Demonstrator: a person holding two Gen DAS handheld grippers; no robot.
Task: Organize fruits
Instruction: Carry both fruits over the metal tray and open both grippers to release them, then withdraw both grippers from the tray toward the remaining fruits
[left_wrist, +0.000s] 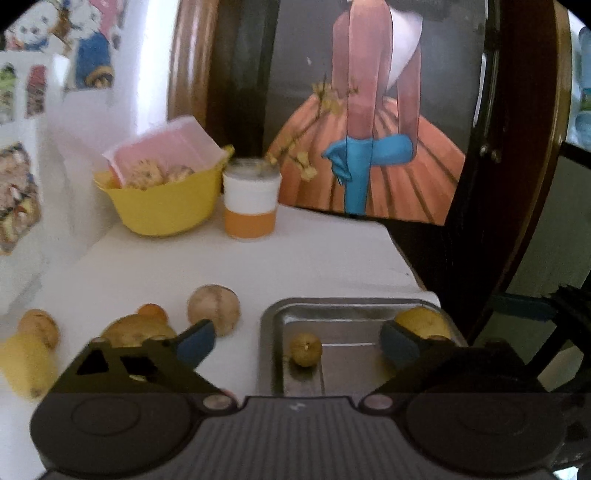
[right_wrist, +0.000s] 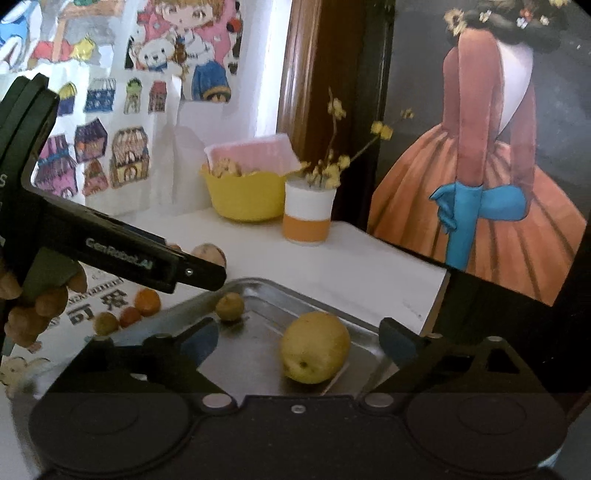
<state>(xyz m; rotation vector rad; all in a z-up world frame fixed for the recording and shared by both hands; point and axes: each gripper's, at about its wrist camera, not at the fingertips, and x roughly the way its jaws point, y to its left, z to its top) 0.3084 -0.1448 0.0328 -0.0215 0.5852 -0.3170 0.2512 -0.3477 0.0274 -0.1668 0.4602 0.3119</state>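
Tabletop (left_wrist: 314, 266) in white carries everything; a metal tray (right_wrist: 266, 288) sits at its near right part, holding a large yellow fruit (right_wrist: 315, 346) and a small round yellowish fruit (right_wrist: 229, 305), well apart from each other; the rest of the fruit lies loose on the tabletop left of the tray: a yellow banana-like piece (left_wrist: 26, 363), a brown round fruit (left_wrist: 213, 303) and a small orange one (left_wrist: 152, 313).

Both tools stand wide and hold nothing; the left tool (left_wrist: 297, 338) hangs over the tray's left edge with the small fruit between its fingers, and the right tool (right_wrist: 299, 339) frames the large fruit without touching it.

Risk, as I judge it: round fruit may roll on the smooth tray or off the tabletop edge if nudged by a finger; the two tools are close and could knock each other, since the left one's body crosses the right view.

Behind stand a yellow bowl (left_wrist: 162, 206) of snacks and a white-and-orange cup (left_wrist: 251, 199) with yellow flowers, well clear; a painting (right_wrist: 480, 166) leans at the back.
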